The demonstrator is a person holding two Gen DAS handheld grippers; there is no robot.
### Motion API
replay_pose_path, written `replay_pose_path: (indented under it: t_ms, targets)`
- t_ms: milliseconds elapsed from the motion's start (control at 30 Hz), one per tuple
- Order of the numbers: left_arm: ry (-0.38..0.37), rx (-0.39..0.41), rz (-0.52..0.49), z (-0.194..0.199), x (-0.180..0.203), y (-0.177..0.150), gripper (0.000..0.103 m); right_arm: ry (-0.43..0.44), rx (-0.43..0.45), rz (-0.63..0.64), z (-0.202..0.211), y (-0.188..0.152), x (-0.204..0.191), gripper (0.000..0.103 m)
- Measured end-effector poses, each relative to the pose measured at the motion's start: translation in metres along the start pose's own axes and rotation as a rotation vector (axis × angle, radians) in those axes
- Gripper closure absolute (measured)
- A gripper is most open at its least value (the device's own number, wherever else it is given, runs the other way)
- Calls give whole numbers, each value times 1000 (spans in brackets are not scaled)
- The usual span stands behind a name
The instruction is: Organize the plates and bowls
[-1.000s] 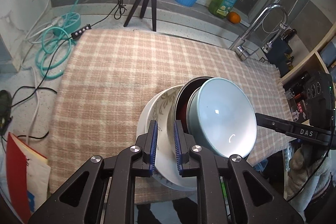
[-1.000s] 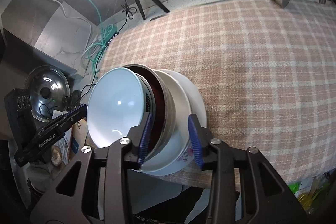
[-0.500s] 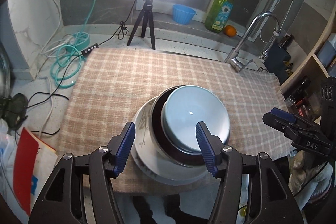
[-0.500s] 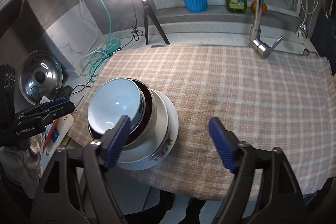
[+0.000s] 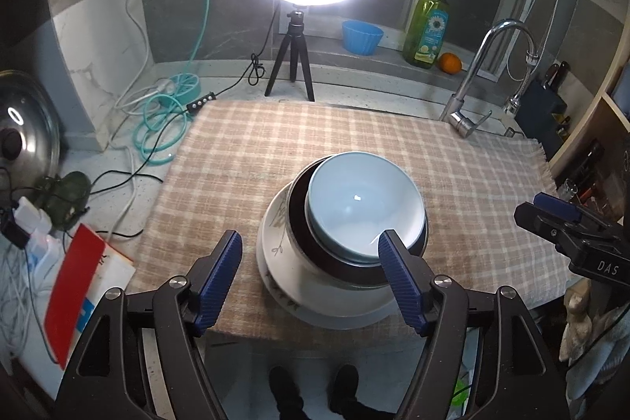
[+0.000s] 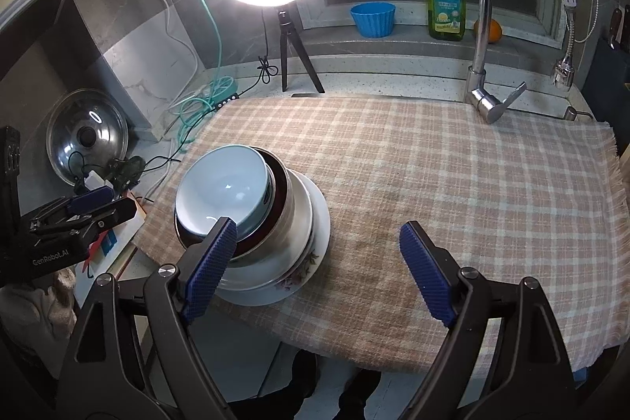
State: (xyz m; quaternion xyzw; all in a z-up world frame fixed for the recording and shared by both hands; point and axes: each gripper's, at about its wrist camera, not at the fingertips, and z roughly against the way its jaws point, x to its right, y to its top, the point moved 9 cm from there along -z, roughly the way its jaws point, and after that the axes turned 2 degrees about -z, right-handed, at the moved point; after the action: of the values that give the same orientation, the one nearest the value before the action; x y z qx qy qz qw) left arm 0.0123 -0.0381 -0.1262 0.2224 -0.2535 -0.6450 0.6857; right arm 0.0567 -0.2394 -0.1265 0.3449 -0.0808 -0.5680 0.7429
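Both grippers, left (image 5: pixel 311 282) and right (image 6: pixel 319 270), are held spread wide and empty at the near edge. Just beyond, the stack (image 5: pixel 342 247) is seen on the cloth (image 5: pixel 244 160): bowl (image 5: pixel 362 207) nested in dark bowl (image 5: pixel 299 223) on plates (image 5: pixel 275 262). Glazed, heavy, breakable ware is judged best gripped at the rims.

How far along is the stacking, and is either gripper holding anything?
Looks done: pale blue bowl nests in dark-lined bowl on white floral plates, resting on checked cloth. Left gripper and right gripper are open, empty. Nothing loose visible.
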Motion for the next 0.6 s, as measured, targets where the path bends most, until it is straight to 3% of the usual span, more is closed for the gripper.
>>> replay_pose_path:
  t_ms: [600]
  targets:
    - [21,-7,8,4,-1,-7,31,0,-13,-25,-3,-7,-3,16]
